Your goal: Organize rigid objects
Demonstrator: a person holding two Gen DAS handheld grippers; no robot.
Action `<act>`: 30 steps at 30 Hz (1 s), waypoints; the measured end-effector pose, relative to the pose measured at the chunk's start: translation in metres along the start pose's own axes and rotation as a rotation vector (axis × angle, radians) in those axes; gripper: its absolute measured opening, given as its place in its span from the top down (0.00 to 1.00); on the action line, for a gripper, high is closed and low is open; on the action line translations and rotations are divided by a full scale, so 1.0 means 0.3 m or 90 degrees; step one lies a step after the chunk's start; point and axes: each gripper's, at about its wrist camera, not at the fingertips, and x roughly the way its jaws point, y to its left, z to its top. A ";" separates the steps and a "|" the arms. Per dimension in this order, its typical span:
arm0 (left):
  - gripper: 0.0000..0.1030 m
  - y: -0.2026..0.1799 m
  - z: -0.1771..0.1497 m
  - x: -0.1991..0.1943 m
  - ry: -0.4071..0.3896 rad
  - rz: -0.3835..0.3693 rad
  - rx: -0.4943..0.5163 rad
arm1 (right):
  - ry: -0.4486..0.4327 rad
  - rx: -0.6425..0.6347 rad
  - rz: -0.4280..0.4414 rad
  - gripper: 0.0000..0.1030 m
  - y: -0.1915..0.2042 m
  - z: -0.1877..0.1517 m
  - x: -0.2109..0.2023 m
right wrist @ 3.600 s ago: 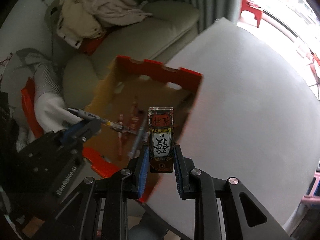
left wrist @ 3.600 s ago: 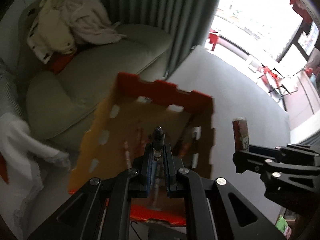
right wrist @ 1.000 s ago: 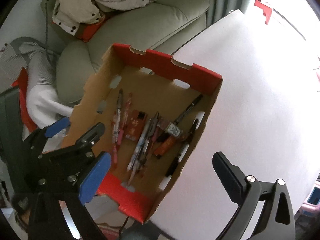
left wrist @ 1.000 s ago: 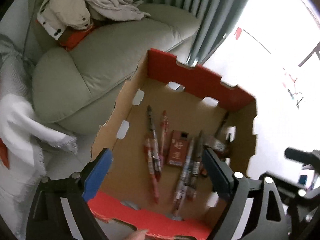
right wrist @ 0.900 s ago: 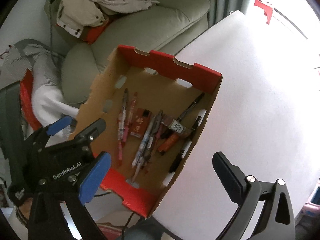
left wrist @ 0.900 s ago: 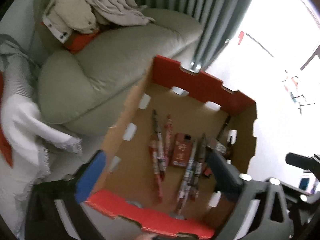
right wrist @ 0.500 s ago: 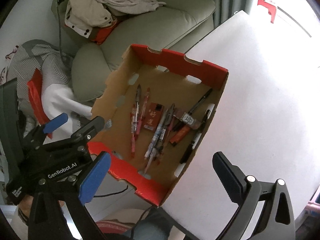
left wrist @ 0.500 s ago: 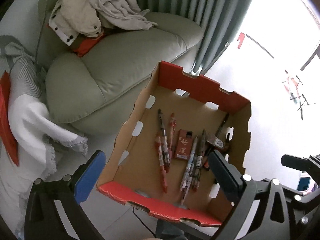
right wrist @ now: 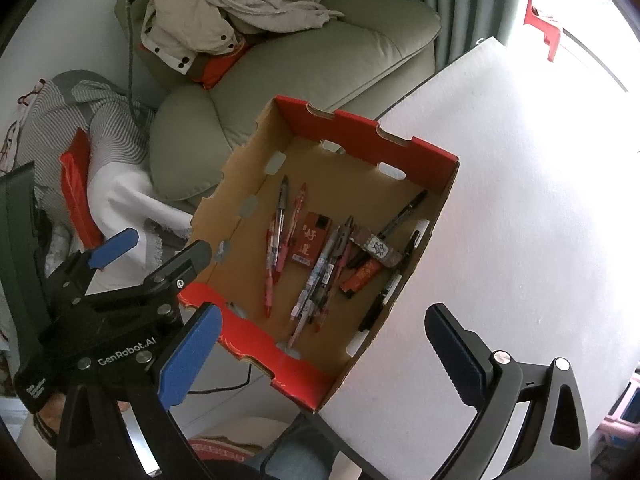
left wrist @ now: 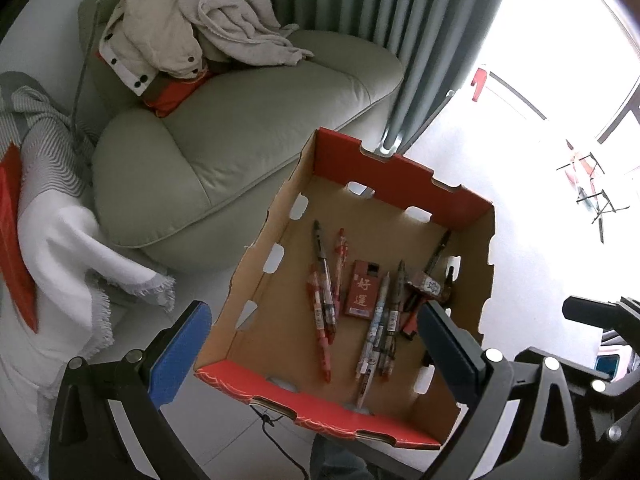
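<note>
While both tongs hang spread and empty, the cardboard box (left wrist: 280,216) lies below and ahead of them.
Left gripper (left wrist: 316,336) sits nearer the box's left wall, right gripper (right wrist: 320,336) over its right edge on the white table (right wrist: 520,200); pens (left wrist: 324,280) and red card box (left wrist: 363,289) lie inside, long axes running near to far.

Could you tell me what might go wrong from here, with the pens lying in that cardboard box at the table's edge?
1. The cardboard box seems to overhang the white table's edge; a bump from either open gripper might tip it toward the armchair.
2. The pens lie loose and overlapping around the red card box, so adding more could scatter them.
3. A cable trails below the box and might snag.
</note>
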 end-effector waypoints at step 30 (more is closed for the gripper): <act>0.01 0.008 -0.019 0.064 0.060 0.018 0.002 | 0.000 -0.014 -0.011 0.01 -0.006 0.025 -0.010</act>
